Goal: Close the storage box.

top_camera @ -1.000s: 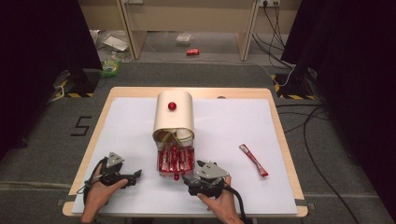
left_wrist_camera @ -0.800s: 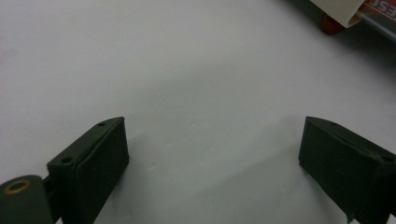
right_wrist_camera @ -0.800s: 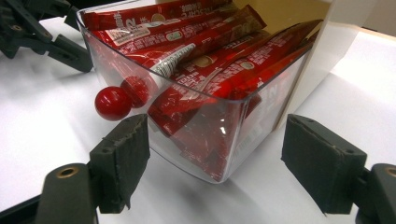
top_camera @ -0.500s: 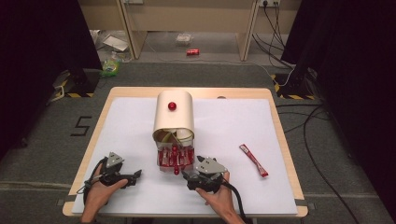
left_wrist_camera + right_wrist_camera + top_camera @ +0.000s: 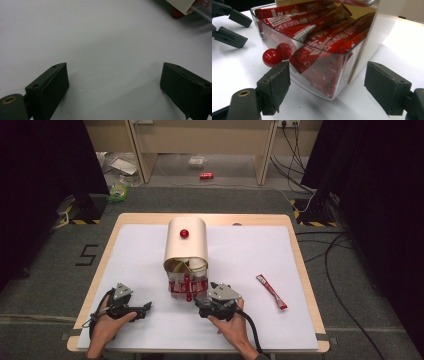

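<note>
A cream box with a rounded lid (image 5: 186,249) stands mid-table, a red knob (image 5: 184,233) on top. Its clear drawer (image 5: 187,285) is pulled out toward me, packed with red sachets (image 5: 319,32), and has a red ball knob (image 5: 271,57) on its front. My right gripper (image 5: 199,301) sits open just in front of the drawer. In the right gripper view its fingertips (image 5: 325,87) flank the drawer's near corner without touching it. My left gripper (image 5: 146,308) rests open on the white table, left of the drawer, with nothing between its fingertips (image 5: 113,82).
A single red sachet (image 5: 271,291) lies on the white table surface (image 5: 240,255) to the right of the box. The box's corner (image 5: 182,7) shows far off in the left gripper view. The left gripper (image 5: 229,25) appears beyond the drawer in the right gripper view.
My right gripper has edged left and forward, closer to the drawer's front. The left gripper and the box have stayed put.
</note>
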Demonstrator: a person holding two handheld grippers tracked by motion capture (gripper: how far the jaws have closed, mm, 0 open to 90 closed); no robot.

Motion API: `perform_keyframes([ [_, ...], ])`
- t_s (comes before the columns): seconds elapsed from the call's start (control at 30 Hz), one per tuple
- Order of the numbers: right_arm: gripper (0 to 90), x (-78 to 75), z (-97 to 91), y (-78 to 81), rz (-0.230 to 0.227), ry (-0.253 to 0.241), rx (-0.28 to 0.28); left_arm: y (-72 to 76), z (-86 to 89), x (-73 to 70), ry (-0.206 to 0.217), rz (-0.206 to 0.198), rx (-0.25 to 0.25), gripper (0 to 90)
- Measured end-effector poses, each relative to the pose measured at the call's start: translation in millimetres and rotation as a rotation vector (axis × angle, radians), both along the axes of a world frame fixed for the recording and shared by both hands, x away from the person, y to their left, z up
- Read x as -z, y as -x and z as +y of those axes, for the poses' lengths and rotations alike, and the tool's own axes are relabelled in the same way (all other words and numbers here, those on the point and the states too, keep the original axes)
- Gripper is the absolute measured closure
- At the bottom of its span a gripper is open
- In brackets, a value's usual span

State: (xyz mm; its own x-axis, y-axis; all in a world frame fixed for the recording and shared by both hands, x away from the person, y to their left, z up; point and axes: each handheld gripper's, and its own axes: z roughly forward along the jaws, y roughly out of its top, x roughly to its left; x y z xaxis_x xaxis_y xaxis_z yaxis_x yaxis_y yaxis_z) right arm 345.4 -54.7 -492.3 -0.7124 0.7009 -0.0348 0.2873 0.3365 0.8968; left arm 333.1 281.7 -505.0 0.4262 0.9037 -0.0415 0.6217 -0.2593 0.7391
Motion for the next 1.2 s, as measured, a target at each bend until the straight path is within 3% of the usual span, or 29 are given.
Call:
perform_keyframes([
  [1.2,21.0,-4.6,0.5,-17.6,-0.006,-0.016,0.03,0.0,0.0,0.0,0.0,0.0,0.0,7.5],
])
